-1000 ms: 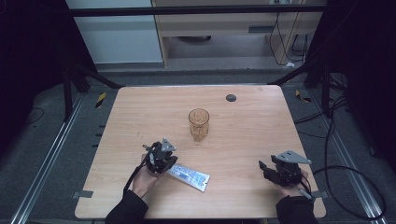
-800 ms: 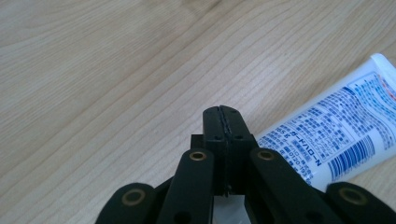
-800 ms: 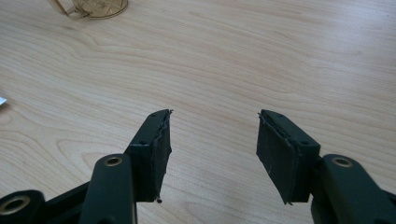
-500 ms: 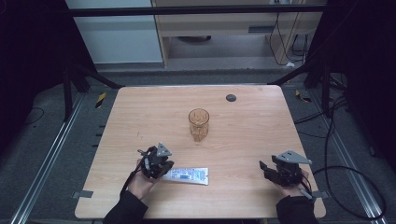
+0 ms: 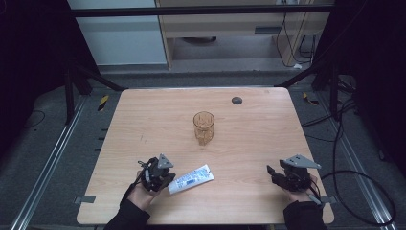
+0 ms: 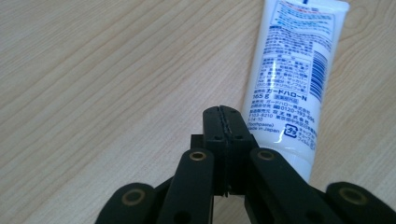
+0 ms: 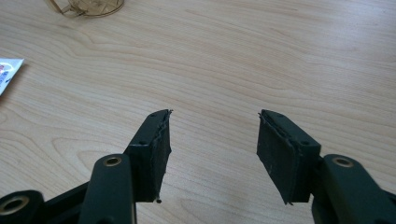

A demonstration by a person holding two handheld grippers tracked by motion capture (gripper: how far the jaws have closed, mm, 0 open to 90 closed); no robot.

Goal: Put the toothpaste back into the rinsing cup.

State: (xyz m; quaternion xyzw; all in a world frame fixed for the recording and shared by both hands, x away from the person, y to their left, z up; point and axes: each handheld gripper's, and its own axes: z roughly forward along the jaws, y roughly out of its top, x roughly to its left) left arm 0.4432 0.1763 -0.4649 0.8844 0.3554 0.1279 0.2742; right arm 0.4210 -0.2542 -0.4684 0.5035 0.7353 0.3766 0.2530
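A white toothpaste tube (image 5: 191,178) with blue print lies flat on the wooden table (image 5: 258,139), its far end angled up to the right. My left gripper (image 5: 166,182) is at the tube's left end, jaws shut with nothing between them. In the left gripper view the shut fingertips (image 6: 223,114) sit just left of the tube (image 6: 292,70). My right gripper (image 5: 271,173) rests near the table's front right, open and empty. Its jaws (image 7: 212,140) stand apart over bare wood.
An amber glass cup (image 5: 204,125) stands upright at the table's middle, and its base (image 7: 88,5) appears at the top left of the right gripper view. A small black disc (image 5: 236,100) lies near the far edge. Cables trail on the floor at the right.
The left gripper has moved toward the near edge. The tube has swung round, from slanting down to the right to slanting up to the right. The right gripper has stayed put.
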